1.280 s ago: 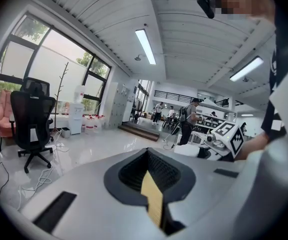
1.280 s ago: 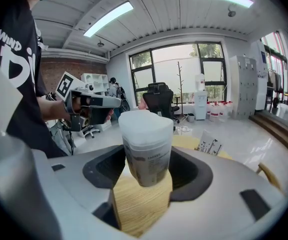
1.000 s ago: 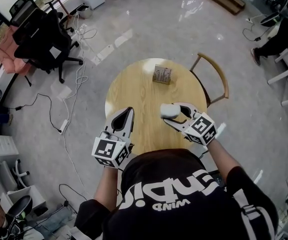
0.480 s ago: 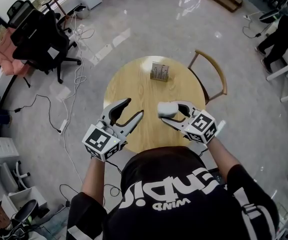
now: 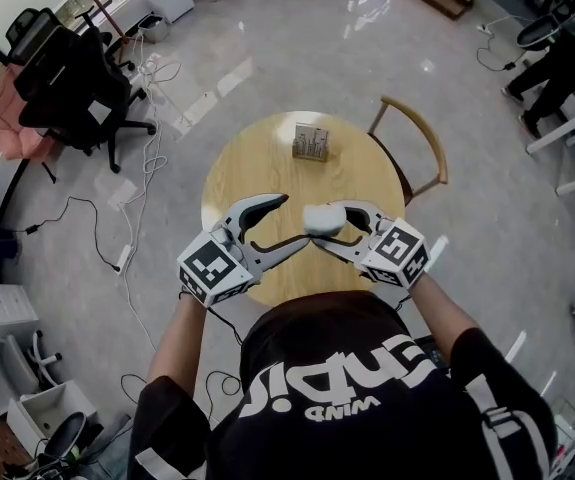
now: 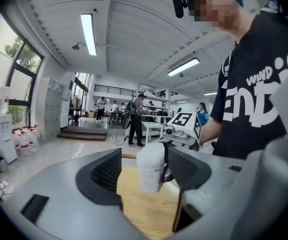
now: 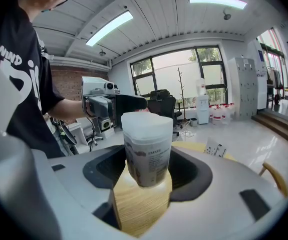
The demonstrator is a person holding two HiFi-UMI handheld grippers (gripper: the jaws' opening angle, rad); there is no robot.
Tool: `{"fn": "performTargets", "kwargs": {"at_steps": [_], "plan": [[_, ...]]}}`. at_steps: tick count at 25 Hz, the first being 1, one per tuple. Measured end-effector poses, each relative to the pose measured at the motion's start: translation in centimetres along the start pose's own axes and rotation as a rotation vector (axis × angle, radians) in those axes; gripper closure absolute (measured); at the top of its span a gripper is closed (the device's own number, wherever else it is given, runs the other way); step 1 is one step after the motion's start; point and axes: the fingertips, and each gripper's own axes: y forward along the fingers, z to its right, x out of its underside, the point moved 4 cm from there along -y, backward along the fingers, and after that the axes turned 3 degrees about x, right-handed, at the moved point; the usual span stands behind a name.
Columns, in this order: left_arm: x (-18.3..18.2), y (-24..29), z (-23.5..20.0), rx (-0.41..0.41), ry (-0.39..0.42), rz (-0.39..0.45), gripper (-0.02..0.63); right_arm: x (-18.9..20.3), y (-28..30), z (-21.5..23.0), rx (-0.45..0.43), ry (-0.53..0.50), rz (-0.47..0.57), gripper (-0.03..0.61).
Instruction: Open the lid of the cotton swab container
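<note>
Clamped the right gripper (image 7: pixel 145 170) on the cotton swab container (image 7: pixel 147 151) — both pads against its labelled lower body, with the white lid (image 7: pixel 147 125) seated on top. Held it roughly upright, lifted clear of the round wooden table (image 5: pixel 257 173) and over that table's near half.

Faced the left gripper (image 5: pixel 292 222) toward it from the opposite side, jaws spread wide after just having been opening. Showed the container in the gap at their tips, nearer one jaw, with neither pad seen pressing on it.

Showed a black T-shirt (image 5: pixel 357 393) with white lettering filling the bottom of the head view, bare forearms reaching forward to both grippers.

Showed, farther out, a small card stand (image 5: pixel 311 143) on the table's far side, well apart from both grippers — and a wooden chair (image 5: pixel 425 140) just beside the far right rim.

Showed, on the grey floor at upper left, a black office chair (image 5: pixel 72 83) and loose cables (image 5: pixel 147 183).
</note>
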Motion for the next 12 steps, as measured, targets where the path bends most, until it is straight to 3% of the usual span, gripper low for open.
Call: {"fn": "performTargets", "kwargs": {"at_steps": [12], "plan": [[0.3,2.7,0.8,0.107,-0.014,0.004,0.334,-0.1,-0.1,-0.7,-0.019,-0.005,0.017,0.322]]}}
